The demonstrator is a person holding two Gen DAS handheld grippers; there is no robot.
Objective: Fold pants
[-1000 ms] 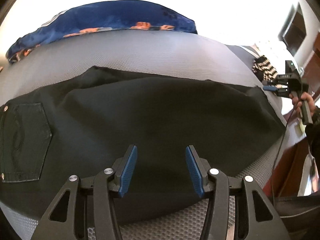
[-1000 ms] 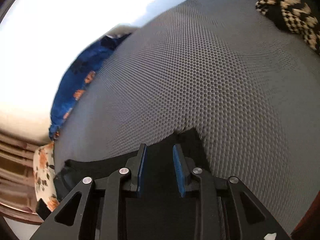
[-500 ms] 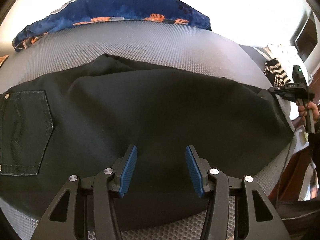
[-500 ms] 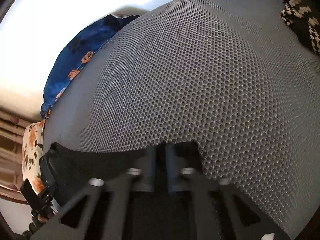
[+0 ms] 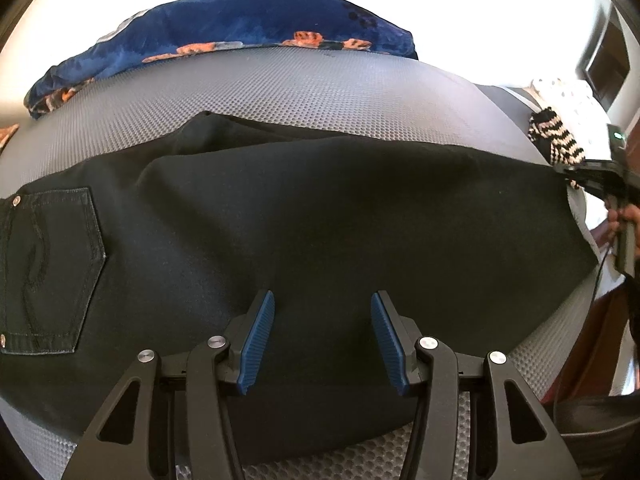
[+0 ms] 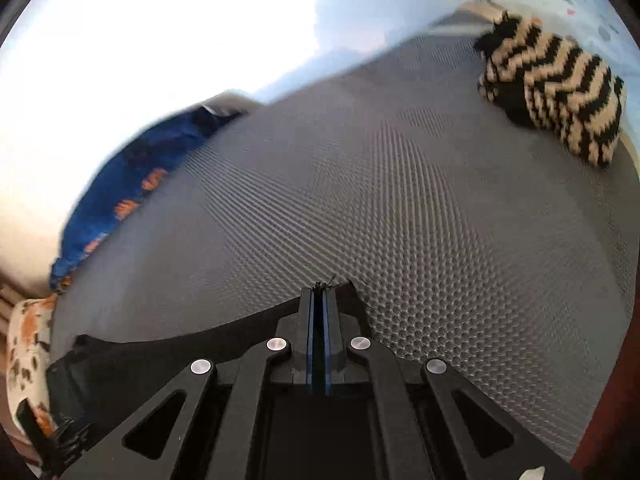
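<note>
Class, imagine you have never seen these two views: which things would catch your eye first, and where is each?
The black pants fill the middle of the left wrist view, spread over the grey honeycomb mat, back pocket at the left. The left gripper hovers over them, jaws apart, while the right gripper has its jaws shut on the hem. A zigzag knit lies at the mat's far right; a blue floral cloth lies along its far edge.

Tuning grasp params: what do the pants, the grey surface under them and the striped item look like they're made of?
Pants: black denim, likely; matte weave, stitched back pocket with metal rivets, frayed threads at the pinched hem.
Grey surface: looks like a rubbery or foam mat, matte, embossed with a fine honeycomb dimple pattern.
Striped item: chunky knit, probably wool or acrylic; fuzzy black-and-cream zigzag.
</note>
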